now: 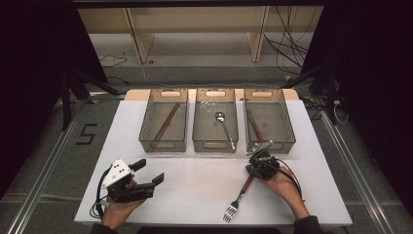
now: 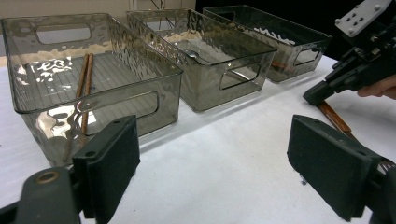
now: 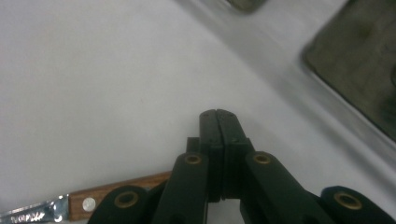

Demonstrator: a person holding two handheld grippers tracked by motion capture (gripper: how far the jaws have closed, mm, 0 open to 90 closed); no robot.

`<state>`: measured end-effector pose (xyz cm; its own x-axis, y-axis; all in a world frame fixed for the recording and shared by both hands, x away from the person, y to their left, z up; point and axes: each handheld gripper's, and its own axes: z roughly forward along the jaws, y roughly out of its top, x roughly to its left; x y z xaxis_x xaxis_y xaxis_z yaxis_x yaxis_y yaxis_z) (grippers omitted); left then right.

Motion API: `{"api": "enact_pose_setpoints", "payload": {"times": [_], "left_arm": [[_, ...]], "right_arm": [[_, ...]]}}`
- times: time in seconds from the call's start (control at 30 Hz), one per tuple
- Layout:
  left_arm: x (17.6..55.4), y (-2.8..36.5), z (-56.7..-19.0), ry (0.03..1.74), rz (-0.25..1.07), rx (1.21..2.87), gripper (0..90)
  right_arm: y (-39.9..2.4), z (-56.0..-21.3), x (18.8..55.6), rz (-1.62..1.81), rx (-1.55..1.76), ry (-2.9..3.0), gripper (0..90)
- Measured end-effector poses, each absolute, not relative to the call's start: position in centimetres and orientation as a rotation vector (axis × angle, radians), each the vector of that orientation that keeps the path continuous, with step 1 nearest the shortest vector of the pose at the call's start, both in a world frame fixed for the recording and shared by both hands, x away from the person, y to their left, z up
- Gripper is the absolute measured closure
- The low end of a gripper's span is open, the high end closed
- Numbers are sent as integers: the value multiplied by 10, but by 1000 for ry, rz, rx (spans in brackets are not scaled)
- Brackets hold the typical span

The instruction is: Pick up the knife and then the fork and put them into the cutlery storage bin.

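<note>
A white table (image 1: 195, 195) is seen from above, with three translucent grey bins set side by side along its far half. A pair of brown chopsticks (image 1: 166, 122) is held in the left bin (image 1: 164, 120), a metal spoon (image 1: 225, 127) in the middle bin (image 1: 215, 120), and a wooden-handled utensil (image 1: 254, 127) in the right bin (image 1: 269, 120); whether this utensil is a knife cannot be told. A fork (image 1: 238, 199) with a wooden handle lies on the near right part of the table, tines toward the near edge.

The left gripper (image 1: 146, 178) is held at the near left, well apart from the bins, and its jaws are spread wide with bare table between them, as the left gripper view confirms. The right gripper (image 1: 256, 156) is held at the near right, just before the right bin, above the far end of the fork's handle. In the right gripper view its jaws are pressed together with nothing between them, and the handle is seen passing beneath them, beside the tips rather than clamped. Whether the jaws touch the handle cannot be told.
</note>
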<state>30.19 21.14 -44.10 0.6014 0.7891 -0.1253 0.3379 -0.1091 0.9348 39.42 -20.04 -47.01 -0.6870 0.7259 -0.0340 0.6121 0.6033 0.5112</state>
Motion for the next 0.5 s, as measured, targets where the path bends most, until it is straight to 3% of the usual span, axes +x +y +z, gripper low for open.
{"api": "enact_pose_setpoints", "payload": {"times": [0.5], "left_arm": [[302,209,-442,940,498,1704,165]], "right_arm": [[-237,-466,370,633,1148,2623,900]]}}
